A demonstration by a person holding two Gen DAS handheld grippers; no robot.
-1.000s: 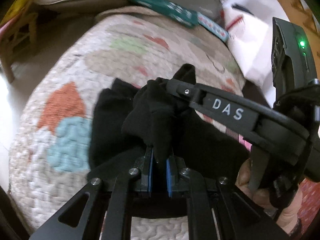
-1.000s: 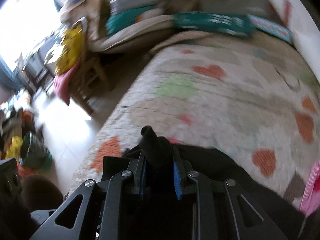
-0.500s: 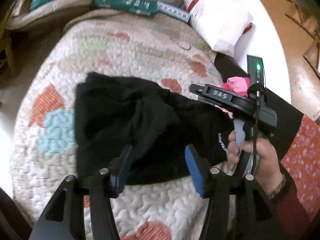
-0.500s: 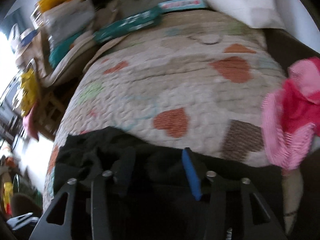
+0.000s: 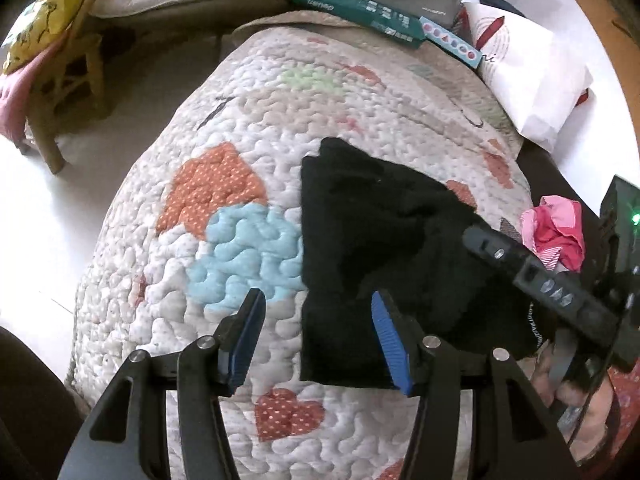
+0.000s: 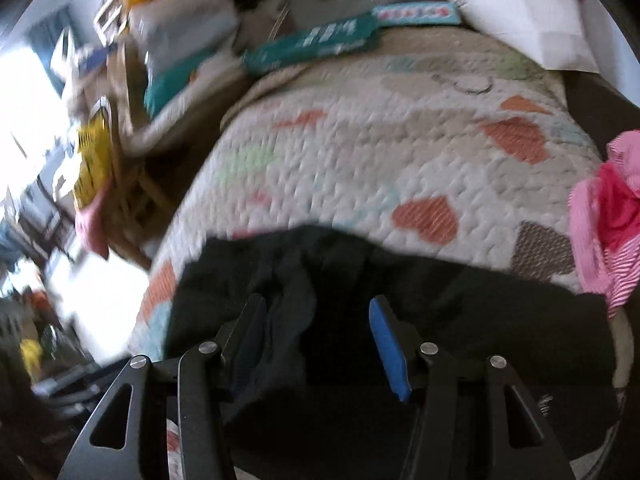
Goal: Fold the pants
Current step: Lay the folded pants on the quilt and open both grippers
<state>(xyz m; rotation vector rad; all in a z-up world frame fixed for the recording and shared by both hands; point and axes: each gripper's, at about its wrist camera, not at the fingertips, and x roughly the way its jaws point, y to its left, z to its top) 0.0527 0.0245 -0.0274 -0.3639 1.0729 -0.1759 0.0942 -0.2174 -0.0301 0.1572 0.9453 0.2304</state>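
Note:
The black pants (image 5: 372, 240) lie folded in a compact bundle on the quilted heart-pattern bedspread (image 5: 240, 128). My left gripper (image 5: 318, 336) is open and empty, just above the bundle's near left edge. The right gripper's body (image 5: 552, 280) crosses the right side of that view, over the pants. In the right wrist view the pants (image 6: 440, 300) fill the lower frame, and my right gripper (image 6: 316, 340) is open and empty right above them.
A pink striped garment (image 5: 556, 236) lies to the right of the pants, also in the right wrist view (image 6: 608, 216). Teal boxes (image 5: 360, 4) and a white bag (image 5: 532, 64) sit at the bed's far end. A wooden stool (image 5: 60, 80) stands on the floor at left.
Both grippers were shut on the black pants a second ago. They have opened, let the fabric drop onto the bedspread, and pulled back slightly.

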